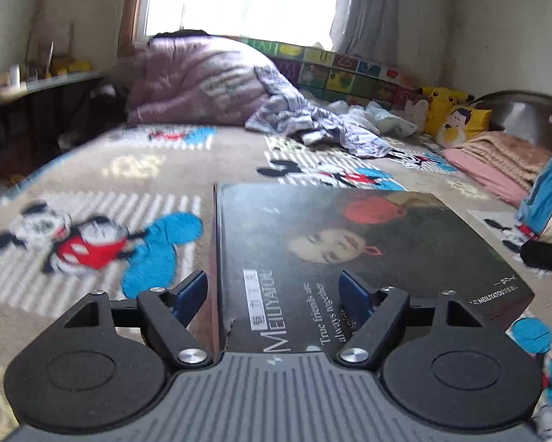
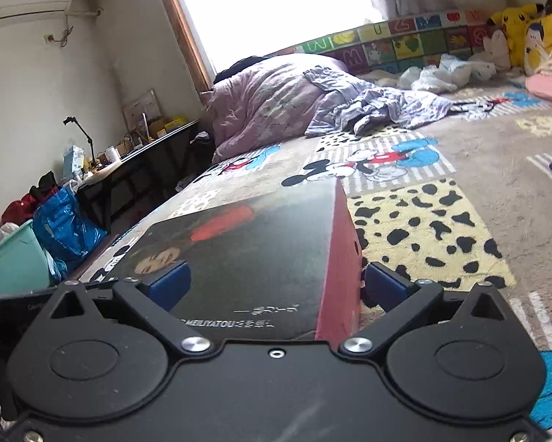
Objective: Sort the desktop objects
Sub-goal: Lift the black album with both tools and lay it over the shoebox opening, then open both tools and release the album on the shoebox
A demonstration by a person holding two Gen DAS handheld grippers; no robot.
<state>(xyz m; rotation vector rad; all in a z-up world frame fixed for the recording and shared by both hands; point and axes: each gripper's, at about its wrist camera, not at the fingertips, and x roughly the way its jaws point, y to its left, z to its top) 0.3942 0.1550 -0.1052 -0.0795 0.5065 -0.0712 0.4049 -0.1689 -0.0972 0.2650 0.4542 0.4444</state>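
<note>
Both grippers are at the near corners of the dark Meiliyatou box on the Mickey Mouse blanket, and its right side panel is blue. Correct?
Not quite: the side panel of the box is red, not blue, as the right wrist view shows. The rest holds: the left gripper and the right gripper each straddle a near corner, on the Mickey Mouse blanket.

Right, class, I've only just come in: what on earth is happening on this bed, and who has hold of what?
A person is working with two hand-held claws over a dark box printed MEILIYATOU, which lies on the Mickey Mouse blanket. The left claw straddles the box's left edge, one finger outside the side wall and one over the lid. The right claw straddles the right edge, beside the red side. Both stand wide open; neither visibly clamps the box yet. A rumpled pink quilt sits further back.
</note>
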